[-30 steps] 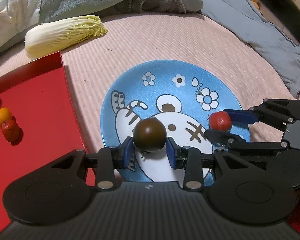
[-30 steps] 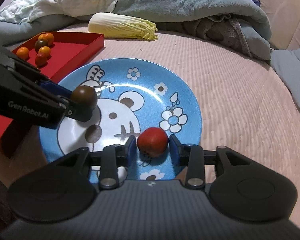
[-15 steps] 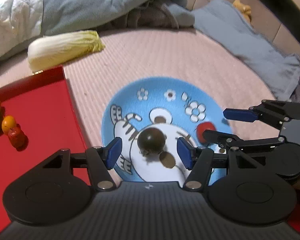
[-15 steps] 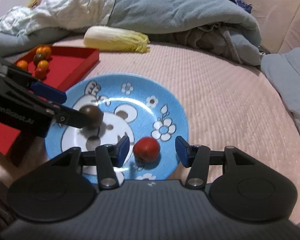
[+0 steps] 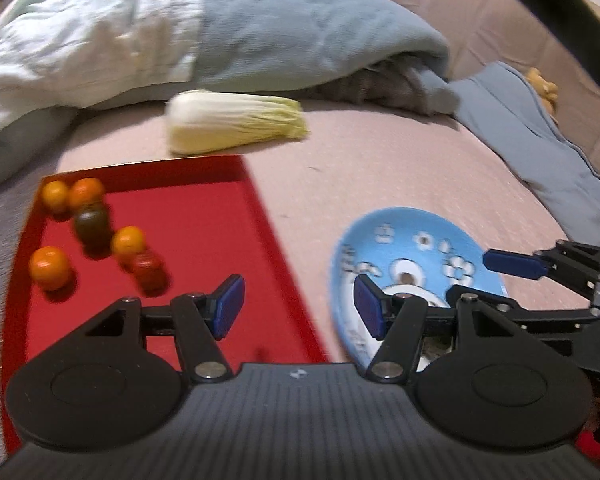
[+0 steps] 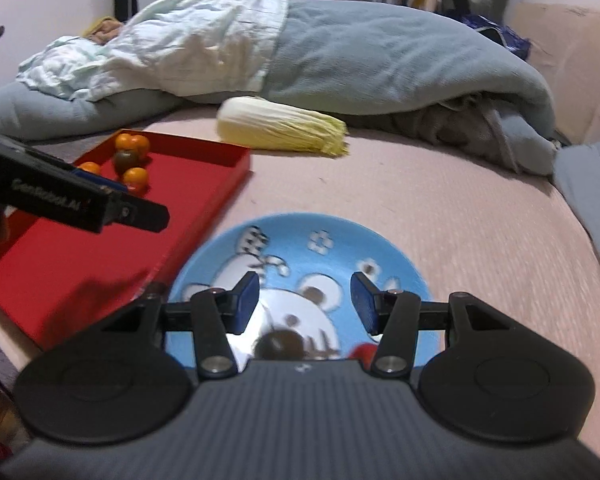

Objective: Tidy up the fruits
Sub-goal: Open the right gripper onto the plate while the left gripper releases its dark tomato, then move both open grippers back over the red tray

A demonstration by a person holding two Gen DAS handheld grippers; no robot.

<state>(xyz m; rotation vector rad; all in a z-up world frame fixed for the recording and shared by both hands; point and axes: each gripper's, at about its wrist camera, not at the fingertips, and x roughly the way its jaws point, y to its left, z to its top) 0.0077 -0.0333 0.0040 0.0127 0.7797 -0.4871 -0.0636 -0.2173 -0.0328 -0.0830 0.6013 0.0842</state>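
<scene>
— Six small fruits sit bunched at the far left corner of the red tray: four orange ones, a dark greenish-brown one in the middle, a red one nearest us. Two more lie on the blue plate, a dark fruit and a red fruit, both at its near edge and half hidden behind the right gripper's body.

— Where do the grippers stand?

— The left gripper hangs over the tray's right edge, jaws wide and nothing between them. The right gripper hovers above the plate, jaws just as wide and bare.

— How would those tray fruits take a grip?

— Lightly, I'd judge. They look like cherry tomatoes: round, smooth-skinned, soft enough to split if pinched hard, and ready to roll. Best taken across the middle, pads on opposite sides. The red one and the single orange one at the left edge have free flanks; the dark one is wedged among neighbours.

— And around all this?

— Tray and plate rest just beside each other on a pink bedspread. A napa cabbage lies beyond the tray's far edge, with a blue-grey blanket and a pale crumpled quilt heaped behind it.
</scene>
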